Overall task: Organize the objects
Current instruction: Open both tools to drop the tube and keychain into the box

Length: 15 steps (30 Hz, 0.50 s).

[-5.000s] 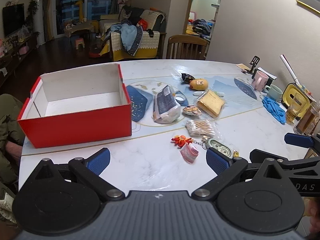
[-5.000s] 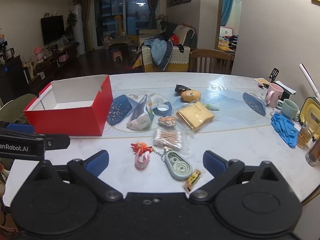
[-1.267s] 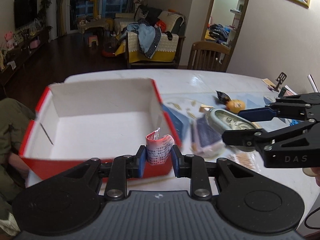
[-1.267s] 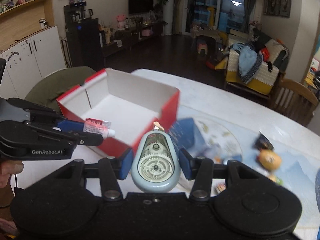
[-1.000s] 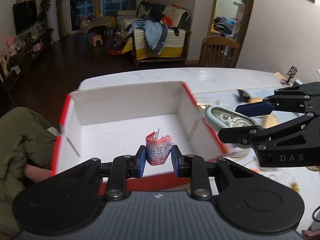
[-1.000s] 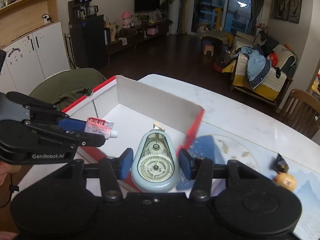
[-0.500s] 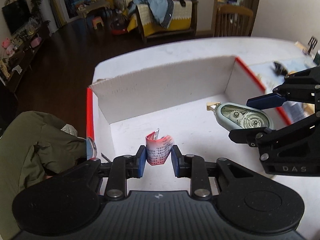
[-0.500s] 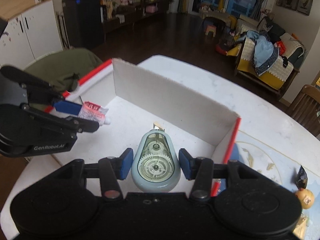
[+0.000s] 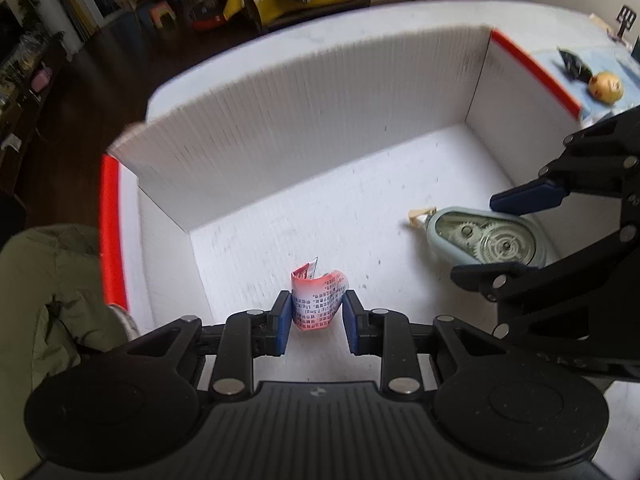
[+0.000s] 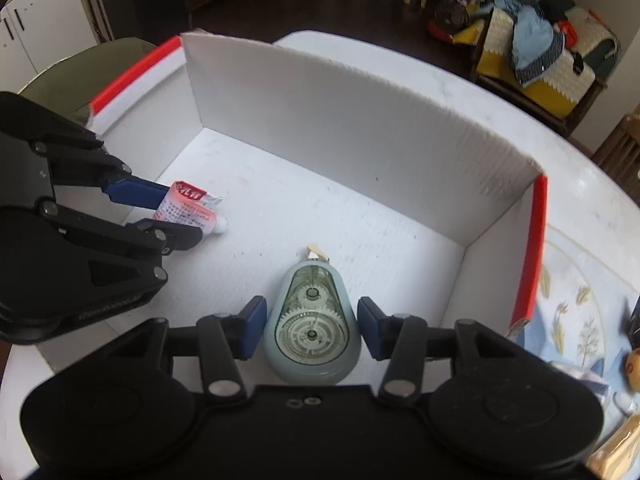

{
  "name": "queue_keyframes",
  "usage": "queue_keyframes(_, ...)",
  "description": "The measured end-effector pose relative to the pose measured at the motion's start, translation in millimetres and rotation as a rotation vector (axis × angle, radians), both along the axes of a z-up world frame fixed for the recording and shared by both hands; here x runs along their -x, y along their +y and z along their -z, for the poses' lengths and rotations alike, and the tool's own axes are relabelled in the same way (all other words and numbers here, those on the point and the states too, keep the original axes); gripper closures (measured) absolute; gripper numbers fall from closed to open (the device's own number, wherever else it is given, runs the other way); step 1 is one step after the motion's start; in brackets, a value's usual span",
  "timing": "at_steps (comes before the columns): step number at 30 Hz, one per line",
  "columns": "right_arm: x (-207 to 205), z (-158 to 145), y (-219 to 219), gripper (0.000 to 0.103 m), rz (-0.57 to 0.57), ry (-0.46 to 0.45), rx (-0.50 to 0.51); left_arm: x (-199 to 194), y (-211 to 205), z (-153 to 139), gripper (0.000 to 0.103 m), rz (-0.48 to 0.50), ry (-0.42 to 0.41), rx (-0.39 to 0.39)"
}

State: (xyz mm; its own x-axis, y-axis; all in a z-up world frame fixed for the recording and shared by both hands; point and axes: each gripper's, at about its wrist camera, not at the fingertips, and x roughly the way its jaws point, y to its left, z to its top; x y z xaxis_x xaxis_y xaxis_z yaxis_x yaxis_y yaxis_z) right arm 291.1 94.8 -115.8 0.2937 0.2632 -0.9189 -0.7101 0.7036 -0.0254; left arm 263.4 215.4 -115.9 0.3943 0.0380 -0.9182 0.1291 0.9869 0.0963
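1. The left claw [image 9: 314, 320] was clamped on a crumpled red-and-white tube [image 9: 317, 300], holding it inside the red box [image 9: 110, 232], low over the white floor near the box's left wall.
2. The right claw [image 10: 311, 326] gripped a pale blue-green correction tape dispenser [image 10: 311, 328] by its sides, its clear face showing the gears and its tip pointing toward the far wall of the box.
3. Both claws pointed steeply down into the box, side by side and apart; whether either item touched the floor could not be told.
4. Outside the box, on the white table [image 9: 532, 16], lay a round yellowish item [image 9: 606, 86] and a dark wrapper [image 9: 574, 65].
5. An olive-green garment [image 9: 44, 288] showed beside the box's left edge.
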Motion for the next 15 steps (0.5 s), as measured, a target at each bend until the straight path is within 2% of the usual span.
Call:
queue_keyframes(3, -4.1, 3.3, 2.0, 0.054, 0.01, 0.037, 0.014, -4.4, 3.3, 5.9, 0.078, 0.009, 0.055, 0.016)
queue_keyframes(8, -7.7, 7.1, 0.4, 0.053, 0.012, 0.1, 0.033, -8.1, -1.7, 11.2, 0.078, 0.036, 0.105, -0.002)
queue_keyframes(12, -5.4, 6.6, 2.7, 0.051, 0.014, 0.091, 0.054, -11.0, -1.9, 12.1, 0.076, 0.034, 0.124, -0.008)
queue_keyframes(13, -4.0, 5.2, 3.7, 0.051, 0.009, 0.083, 0.058, -10.5, -1.7, 11.7, 0.073, 0.036, 0.124, -0.004)
queue_keyframes(14, -1.8, 3.2, 3.0, 0.051, 0.003, 0.076, 0.054, -10.0, -1.0, 10.9, 0.064, 0.036, 0.123, -0.002)
queue_keyframes(15, 0.2, 0.8, 2.5, 0.048, -0.004, 0.07, 0.05, -9.4, 0.0, 9.1, 0.05, 0.032, 0.115, 0.003)
